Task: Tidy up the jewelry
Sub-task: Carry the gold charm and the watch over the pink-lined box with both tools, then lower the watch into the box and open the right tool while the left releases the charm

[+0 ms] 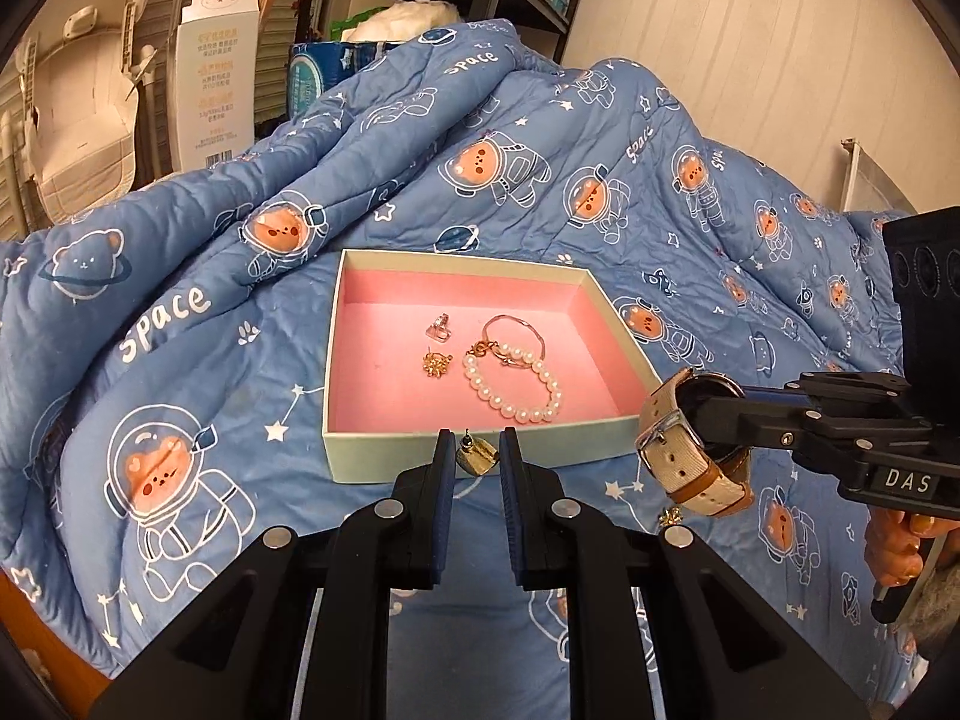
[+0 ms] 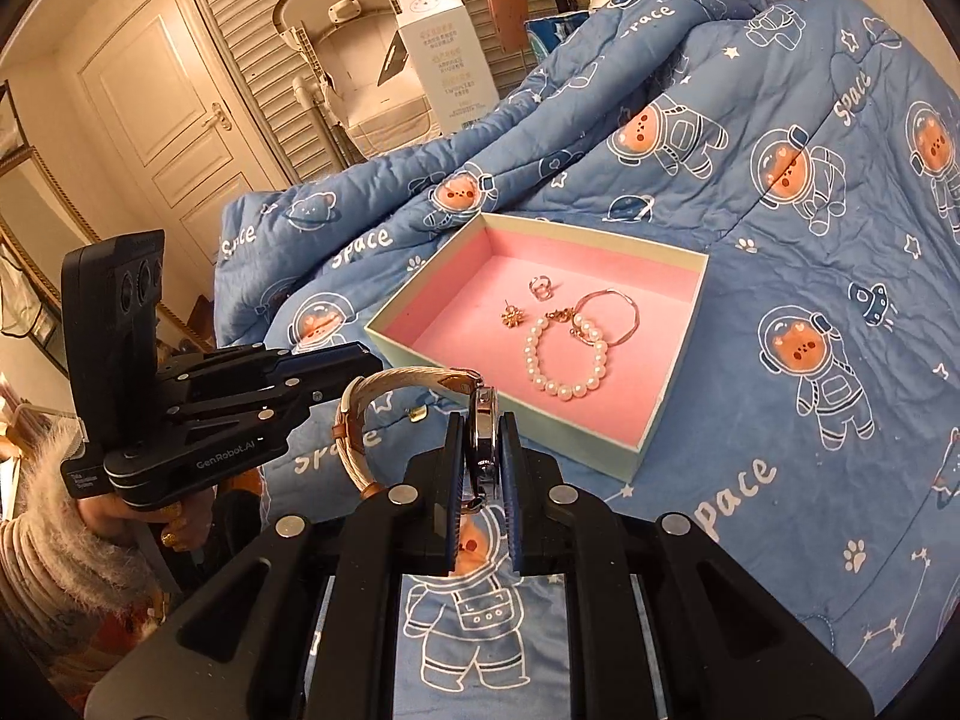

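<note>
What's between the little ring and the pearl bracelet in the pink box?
A gold flower earring sits roughly between the ring and pearl bracelet, clearest in the left wrist view.

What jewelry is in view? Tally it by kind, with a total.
Earrings: 3 (boxed flower earring, loose flower earring, gold stud)
Ring: 1
Pearl bracelet: 1
Bangle: 1
Watch: 1
Total: 7
</note>
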A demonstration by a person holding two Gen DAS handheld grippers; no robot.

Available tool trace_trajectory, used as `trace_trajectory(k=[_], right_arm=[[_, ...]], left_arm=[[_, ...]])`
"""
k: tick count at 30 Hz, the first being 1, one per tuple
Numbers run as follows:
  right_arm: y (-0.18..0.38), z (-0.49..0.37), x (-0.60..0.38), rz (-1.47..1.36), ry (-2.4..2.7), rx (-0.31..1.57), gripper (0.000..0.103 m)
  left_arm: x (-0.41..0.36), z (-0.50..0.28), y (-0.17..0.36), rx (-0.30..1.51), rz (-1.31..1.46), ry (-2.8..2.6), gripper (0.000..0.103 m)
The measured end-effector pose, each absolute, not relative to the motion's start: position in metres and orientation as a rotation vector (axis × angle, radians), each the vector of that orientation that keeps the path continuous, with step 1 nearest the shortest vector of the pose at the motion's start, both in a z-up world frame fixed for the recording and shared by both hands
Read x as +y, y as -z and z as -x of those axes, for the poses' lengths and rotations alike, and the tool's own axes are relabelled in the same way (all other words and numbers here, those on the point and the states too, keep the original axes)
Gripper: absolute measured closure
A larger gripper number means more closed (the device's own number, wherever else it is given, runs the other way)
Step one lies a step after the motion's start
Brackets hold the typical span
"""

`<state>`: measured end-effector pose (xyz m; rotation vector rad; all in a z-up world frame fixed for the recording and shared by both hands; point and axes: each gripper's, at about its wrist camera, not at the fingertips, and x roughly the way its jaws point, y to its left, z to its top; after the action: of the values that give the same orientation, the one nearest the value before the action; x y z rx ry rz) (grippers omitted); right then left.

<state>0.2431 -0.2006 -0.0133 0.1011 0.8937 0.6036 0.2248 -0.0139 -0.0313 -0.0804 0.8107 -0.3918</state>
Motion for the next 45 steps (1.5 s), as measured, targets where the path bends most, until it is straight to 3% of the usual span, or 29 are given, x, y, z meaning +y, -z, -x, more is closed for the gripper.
trace_trajectory(k=[21,45], right_arm=[[0.042,-0.334,-0.182,-0.075,-0.481,1.015,0.091],[0.082,-0.365,-0.16,0.013,-0.435,1.151,0.091]], left_arm=[[-0.03,-0.301,0.053,0.998,0.0,0.384,0.088],[-0.051,-0.33,0.077,1.097,-0.232,0.365,0.088]])
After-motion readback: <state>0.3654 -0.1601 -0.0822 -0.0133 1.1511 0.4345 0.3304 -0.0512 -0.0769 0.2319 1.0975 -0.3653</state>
